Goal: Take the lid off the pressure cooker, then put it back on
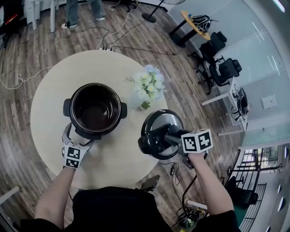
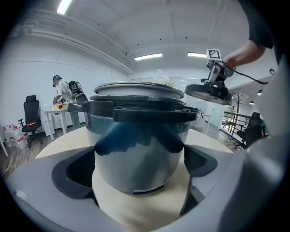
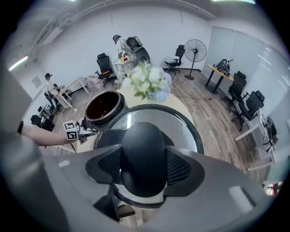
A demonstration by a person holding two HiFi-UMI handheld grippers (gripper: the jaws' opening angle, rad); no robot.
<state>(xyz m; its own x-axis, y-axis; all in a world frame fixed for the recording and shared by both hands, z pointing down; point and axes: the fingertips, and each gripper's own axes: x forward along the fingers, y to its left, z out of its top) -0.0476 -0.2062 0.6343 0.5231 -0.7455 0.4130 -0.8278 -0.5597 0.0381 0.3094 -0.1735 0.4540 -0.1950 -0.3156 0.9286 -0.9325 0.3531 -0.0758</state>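
Observation:
The pressure cooker pot (image 1: 95, 111) stands open and lidless on the round table (image 1: 50, 99), its dark inside showing. My left gripper (image 1: 83, 137) reaches in from the near side. In the left gripper view its pads (image 2: 76, 170) sit against both sides of the pot's steel body (image 2: 138, 163). The round steel lid (image 1: 170, 118) hangs in the air to the right of the pot, over the table's right edge. My right gripper (image 1: 156, 138) is shut on the lid's black knob (image 3: 144, 149), pointing steeply down. The lid (image 2: 206, 93) also shows raised at the right in the left gripper view.
A vase of white and pale blue flowers (image 1: 148, 86) stands on the table between the pot and the lid. Cables run over the wooden floor (image 1: 27, 77). Office chairs (image 1: 224, 68) and desks stand at the right, and a person's legs (image 1: 84, 11) are beyond the table.

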